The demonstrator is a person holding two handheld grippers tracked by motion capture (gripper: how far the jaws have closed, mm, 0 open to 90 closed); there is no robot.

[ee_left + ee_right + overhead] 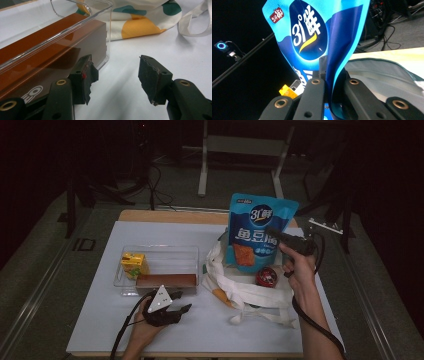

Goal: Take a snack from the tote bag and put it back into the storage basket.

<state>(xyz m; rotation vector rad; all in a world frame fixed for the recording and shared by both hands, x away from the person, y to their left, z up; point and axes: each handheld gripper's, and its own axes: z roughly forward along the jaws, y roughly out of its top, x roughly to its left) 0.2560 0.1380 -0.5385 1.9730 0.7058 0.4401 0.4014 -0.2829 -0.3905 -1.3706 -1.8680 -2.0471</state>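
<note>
Above the white cloth tote bag [250,287], the right gripper [280,239] is clamped on the right edge of the glossy blue snack pouch [257,232], which hangs upright, long axis vertical, logo end up. Near the clear plastic box [195,254] holding a brown carton [166,280], the left gripper [182,302] rests with jaws apart, empty.

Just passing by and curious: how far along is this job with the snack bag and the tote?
Done: the blue snack bag is gripped and lifted by the right gripper, above the tote bag. In hand: it hangs upright in the air. Left, probably: setting it down somewhere. The red round tin lies on the tote. The clear bin holds a yellow carton and brown box; the left gripper waits open.
</note>
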